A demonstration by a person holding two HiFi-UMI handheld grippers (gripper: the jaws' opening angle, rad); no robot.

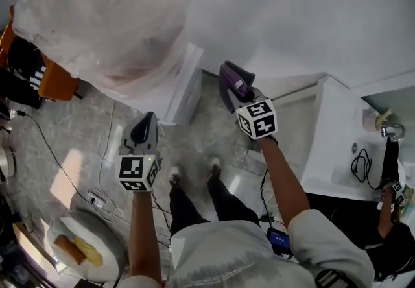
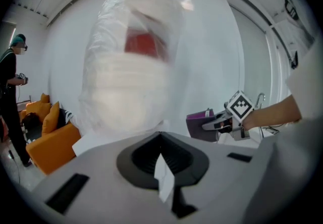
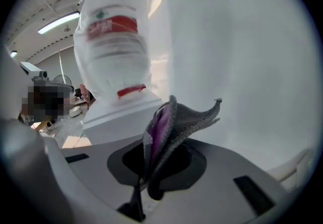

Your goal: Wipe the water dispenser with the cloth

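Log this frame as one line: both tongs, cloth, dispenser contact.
left gripper: tongs together, empty | right gripper: tongs shut on cloth | water dispenser: plastic-wrapped, cloth not touching it

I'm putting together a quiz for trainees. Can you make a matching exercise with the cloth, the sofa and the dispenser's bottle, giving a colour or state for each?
Things:
1. cloth
2. sofa
3. bottle

Colour or state:
A. wrapped in clear plastic
B. orange
C. pinched between the fingers of the right gripper

Pairs: 1-C, 2-B, 3-A
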